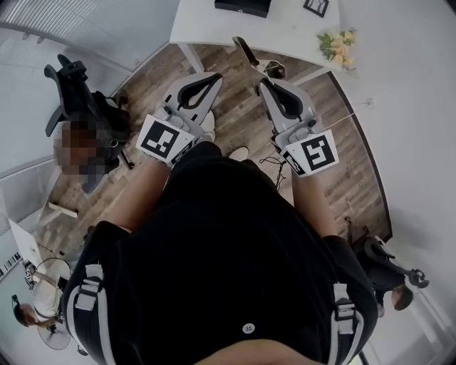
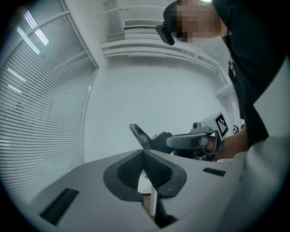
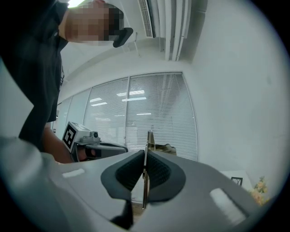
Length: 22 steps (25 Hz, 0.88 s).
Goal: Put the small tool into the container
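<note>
My right gripper [image 1: 265,80] is shut on a thin, flat, dark tool [image 1: 246,51] that sticks out past its jaws toward the white table. In the right gripper view the tool [image 3: 147,141] shows edge on, pinched between the ribbed pads of that gripper [image 3: 145,153]. Beside it my left gripper [image 1: 206,77] is held up at chest height, shut and holding nothing. The left gripper view has its own jaws [image 2: 144,151] pressed together, with the right gripper [image 2: 195,139] and the tool [image 2: 137,134] off to the right. No container shows in any view.
A white table [image 1: 214,28] stands ahead with a black box [image 1: 242,6], a small frame [image 1: 315,7] and flowers [image 1: 336,44]. Below is wooden floor. A black office chair [image 1: 78,100] is at the left, another [image 1: 388,267] at the lower right.
</note>
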Each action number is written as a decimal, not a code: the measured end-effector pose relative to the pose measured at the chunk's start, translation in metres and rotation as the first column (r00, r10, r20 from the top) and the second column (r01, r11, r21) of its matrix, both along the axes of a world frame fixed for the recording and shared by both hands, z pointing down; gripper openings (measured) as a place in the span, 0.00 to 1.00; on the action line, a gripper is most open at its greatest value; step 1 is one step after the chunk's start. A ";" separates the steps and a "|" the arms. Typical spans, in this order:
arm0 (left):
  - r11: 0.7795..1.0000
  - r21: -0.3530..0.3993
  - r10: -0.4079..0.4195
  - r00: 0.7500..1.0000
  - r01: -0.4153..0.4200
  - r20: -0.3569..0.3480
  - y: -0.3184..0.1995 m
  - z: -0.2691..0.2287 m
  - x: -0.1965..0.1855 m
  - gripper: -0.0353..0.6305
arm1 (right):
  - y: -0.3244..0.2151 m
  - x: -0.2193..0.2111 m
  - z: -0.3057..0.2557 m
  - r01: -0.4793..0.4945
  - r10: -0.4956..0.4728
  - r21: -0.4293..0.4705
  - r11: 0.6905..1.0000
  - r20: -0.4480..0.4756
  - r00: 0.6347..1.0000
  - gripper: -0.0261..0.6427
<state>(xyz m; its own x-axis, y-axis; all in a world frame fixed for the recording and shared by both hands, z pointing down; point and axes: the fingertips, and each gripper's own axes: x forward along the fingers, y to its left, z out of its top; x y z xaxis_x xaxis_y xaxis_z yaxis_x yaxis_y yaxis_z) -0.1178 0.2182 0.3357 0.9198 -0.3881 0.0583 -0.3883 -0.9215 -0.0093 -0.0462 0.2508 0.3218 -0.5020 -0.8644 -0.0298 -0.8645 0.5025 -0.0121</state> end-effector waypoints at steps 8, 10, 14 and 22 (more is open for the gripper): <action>0.998 0.009 0.065 0.998 -0.064 -0.012 -0.060 -0.004 0.010 0.06 | -0.058 0.005 -0.003 -0.052 0.052 -0.015 0.999 -0.011 0.999 0.07; 0.997 -0.005 0.077 0.997 -0.077 -0.004 -0.077 0.000 0.007 0.06 | -0.075 0.003 -0.002 -0.063 0.063 -0.020 0.998 -0.016 0.998 0.07; 0.995 -0.011 0.099 0.995 -0.099 -0.024 -0.115 0.002 0.004 0.06 | -0.110 -0.002 0.001 -0.088 0.087 -0.035 0.995 -0.032 0.996 0.07; 0.985 -0.021 0.171 0.985 -0.172 -0.033 -0.172 0.005 0.009 0.06 | -0.164 -0.002 0.005 -0.147 0.144 -0.059 0.987 -0.058 0.988 0.07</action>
